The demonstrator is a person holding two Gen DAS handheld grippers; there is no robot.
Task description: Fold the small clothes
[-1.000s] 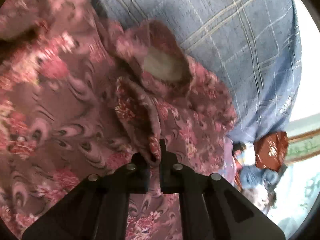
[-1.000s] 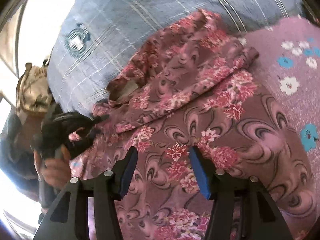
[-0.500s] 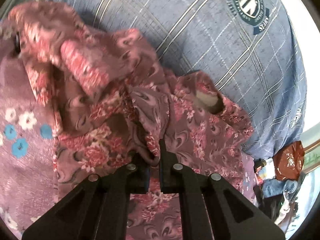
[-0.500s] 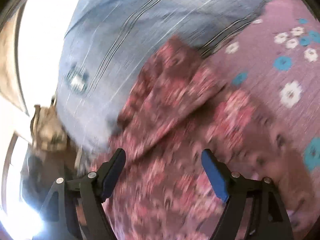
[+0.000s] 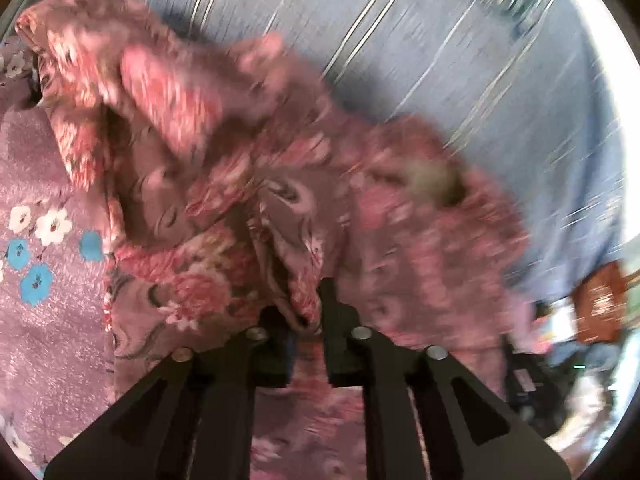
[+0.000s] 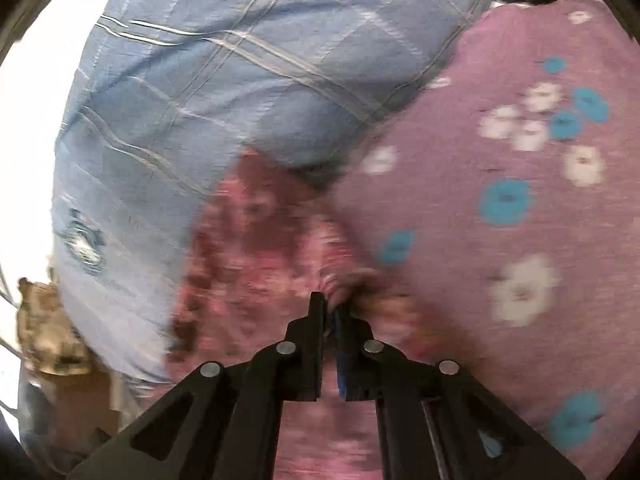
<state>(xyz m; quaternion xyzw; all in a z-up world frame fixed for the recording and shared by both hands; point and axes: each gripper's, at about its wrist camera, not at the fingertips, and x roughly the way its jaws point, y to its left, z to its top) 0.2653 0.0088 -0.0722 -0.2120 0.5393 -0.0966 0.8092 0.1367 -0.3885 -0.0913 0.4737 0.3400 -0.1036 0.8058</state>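
Beside the blue pillow (image 6: 208,92), both tongs (image 5: 306,320) (image 6: 330,312) pinch garment (image 5: 240,184) edges.

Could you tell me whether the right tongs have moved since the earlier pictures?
Yes. The right tongs have shifted right across the floral garment, toward the purple bedsheet, and closed on the garment's edge.

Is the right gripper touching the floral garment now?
Touching. In the right wrist view, the right gripper has its jaws shut on a fold of the floral garment.
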